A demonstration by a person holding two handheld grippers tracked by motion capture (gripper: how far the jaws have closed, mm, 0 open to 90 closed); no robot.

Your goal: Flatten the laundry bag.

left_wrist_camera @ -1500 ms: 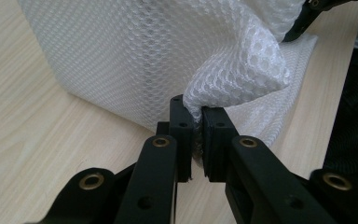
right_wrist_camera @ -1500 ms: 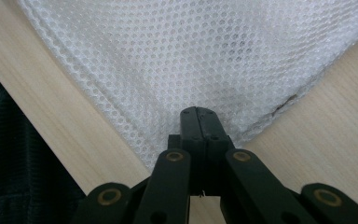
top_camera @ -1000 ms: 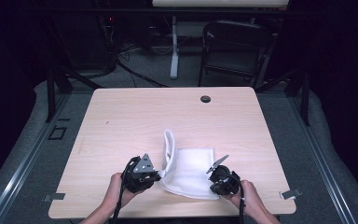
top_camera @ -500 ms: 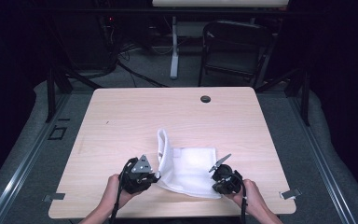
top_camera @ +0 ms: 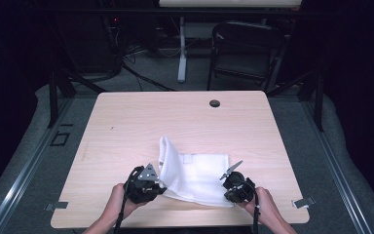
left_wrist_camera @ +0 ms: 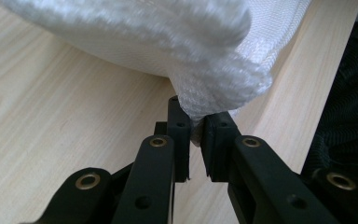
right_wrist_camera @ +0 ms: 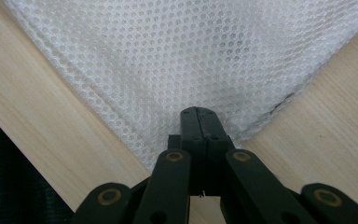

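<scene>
A white mesh cloth (top_camera: 199, 175) lies on the light wooden table (top_camera: 175, 117) near its front edge. The cloth's left side stands up in a curled fold. My left gripper (top_camera: 159, 184) is at that fold's near corner. In the left gripper view the gripper (left_wrist_camera: 196, 121) is shut on a bunched corner of the cloth (left_wrist_camera: 168, 46), which is lifted off the wood. My right gripper (top_camera: 227, 194) sits at the cloth's near right corner. In the right gripper view its jaws (right_wrist_camera: 200, 116) are pressed together on the flat corner of the cloth (right_wrist_camera: 191, 56).
A round cable hole (top_camera: 215, 103) sits near the table's far edge. Behind the table stand a dark chair (top_camera: 243, 48) and a white post (top_camera: 181, 48). Metal clips (top_camera: 56, 206) (top_camera: 303, 202) mark the front corners. Both hands are close to the front edge.
The raised left fold of the cloth has shifted a little to the left. Both hands have stayed where they were.
</scene>
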